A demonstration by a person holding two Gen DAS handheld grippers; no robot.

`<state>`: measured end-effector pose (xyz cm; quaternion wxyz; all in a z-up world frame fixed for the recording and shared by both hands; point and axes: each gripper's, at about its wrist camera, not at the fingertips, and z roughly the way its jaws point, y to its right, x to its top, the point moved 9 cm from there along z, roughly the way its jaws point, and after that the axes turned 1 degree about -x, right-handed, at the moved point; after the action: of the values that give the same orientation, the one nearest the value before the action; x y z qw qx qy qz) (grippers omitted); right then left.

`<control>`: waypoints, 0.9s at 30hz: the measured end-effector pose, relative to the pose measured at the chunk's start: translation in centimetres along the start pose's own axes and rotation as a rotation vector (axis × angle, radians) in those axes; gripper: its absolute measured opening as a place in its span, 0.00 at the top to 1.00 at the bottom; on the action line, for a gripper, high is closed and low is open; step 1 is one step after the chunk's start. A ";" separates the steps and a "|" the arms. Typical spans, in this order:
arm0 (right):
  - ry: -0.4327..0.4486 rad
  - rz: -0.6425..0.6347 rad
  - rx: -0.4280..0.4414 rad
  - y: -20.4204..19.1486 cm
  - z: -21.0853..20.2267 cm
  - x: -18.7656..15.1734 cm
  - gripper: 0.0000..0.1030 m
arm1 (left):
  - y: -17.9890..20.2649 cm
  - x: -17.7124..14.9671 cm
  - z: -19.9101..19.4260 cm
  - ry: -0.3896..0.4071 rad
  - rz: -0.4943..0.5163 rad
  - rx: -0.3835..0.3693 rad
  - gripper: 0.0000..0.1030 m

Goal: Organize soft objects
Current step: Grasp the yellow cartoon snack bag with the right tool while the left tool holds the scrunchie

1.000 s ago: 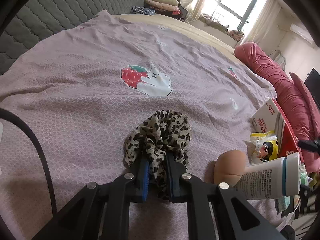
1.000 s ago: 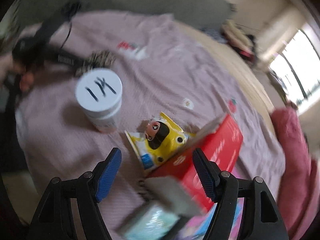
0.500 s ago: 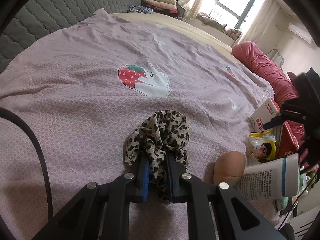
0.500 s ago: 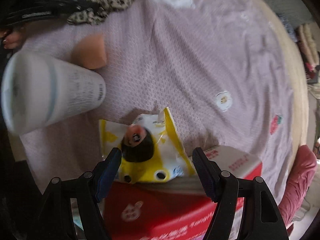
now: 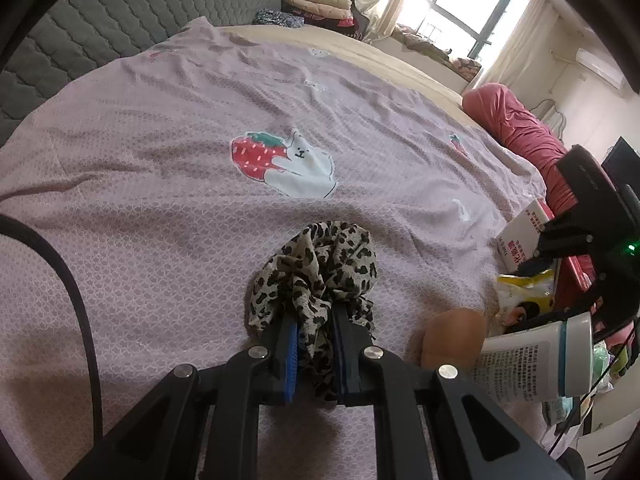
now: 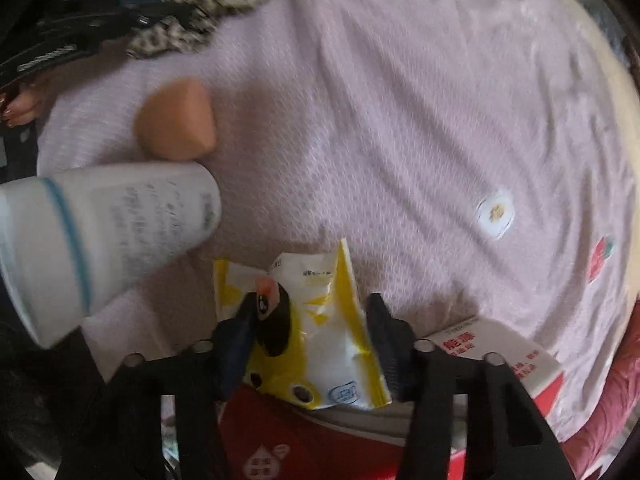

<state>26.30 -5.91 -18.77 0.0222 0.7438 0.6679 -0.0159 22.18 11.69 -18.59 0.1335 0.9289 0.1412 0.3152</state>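
My left gripper (image 5: 313, 320) is shut on a leopard-print scrunchie (image 5: 320, 264), which rests on the pink bedspread (image 5: 160, 160). A tan makeup sponge (image 5: 454, 336) lies just right of it. In the right wrist view the sponge (image 6: 176, 120) lies at upper left and the scrunchie (image 6: 200, 16) is at the top. My right gripper (image 6: 310, 320) is open, its jaws on either side of a yellow-and-white snack packet (image 6: 316, 340) that lies against a red and white box (image 6: 500, 360).
A white tube with a blue band (image 5: 536, 356) lies beside the sponge; it also shows in the right wrist view (image 6: 100, 232). A pink rolled duvet (image 5: 516, 128) lies at the bed's right edge. A grey quilted headboard (image 5: 100, 12) is behind.
My right gripper has come down over the snack packet, so the packet now sits between its jaws. My left gripper has stayed shut on the scrunchie, barely moving.
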 end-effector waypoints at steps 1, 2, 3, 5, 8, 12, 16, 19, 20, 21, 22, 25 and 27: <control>0.013 -0.005 -0.002 -0.2 -0.3 -0.2 0.55 | 0.1 0.0 -0.1 0.002 0.004 -0.003 0.86; 0.023 -0.006 -0.008 -0.3 -0.5 -0.3 0.56 | 0.3 0.0 -0.1 0.004 0.011 -0.012 0.86; 0.037 0.001 -0.017 -0.3 -0.9 -0.6 0.57 | 0.5 0.0 -0.2 0.005 0.015 -0.017 0.86; 0.055 0.011 -0.036 -0.8 -1.3 -1.2 0.58 | 0.8 -0.1 -0.2 0.004 0.024 -0.021 0.86; 0.084 0.038 -0.061 -1.7 -2.2 -2.6 0.59 | 1.0 0.0 -0.4 0.011 0.025 -0.024 0.86; 0.150 0.094 -0.093 -2.1 -4.5 -4.3 0.59 | 1.1 0.8 -1.8 0.066 0.024 -0.023 0.86; 0.237 0.161 -0.118 -1.7 -7.8 -5.9 0.59 | 1.4 1.6 -3.2 0.110 0.037 -0.016 0.86; 0.291 0.198 -0.140 -1.6 -10.2 -6.4 0.59 | 2.0 2.2 -4.8 0.139 0.052 -0.010 0.86; 0.309 0.212 -0.157 -1.7 -11.1 -6.6 0.59 | 2.5 2.5 -5.5 0.150 0.064 -0.008 0.86; 0.321 0.230 -0.160 -1.3 -11.6 -6.5 0.59 | 2.9 2.6 -6.0 0.148 0.070 0.001 0.86; 0.339 0.241 -0.172 -1.7 -12.1 -5.9 0.59 | 3.4 2.6 -6.6 0.139 0.072 0.006 0.86; 0.409 0.297 -0.209 -2.1 -14.8 -7.2 0.59 | 5.0 2.6 -8.4 0.149 0.070 -0.023 0.86; 0.450 0.336 -0.227 -0.9 -15.7 -7.5 0.59 | 6.5 2.5 -9.8 0.158 0.090 -0.024 0.86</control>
<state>24.46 -12.36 -2.73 -0.0409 0.8214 0.5212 0.2279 19.13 8.07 -7.50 0.1189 0.9049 0.1057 0.3949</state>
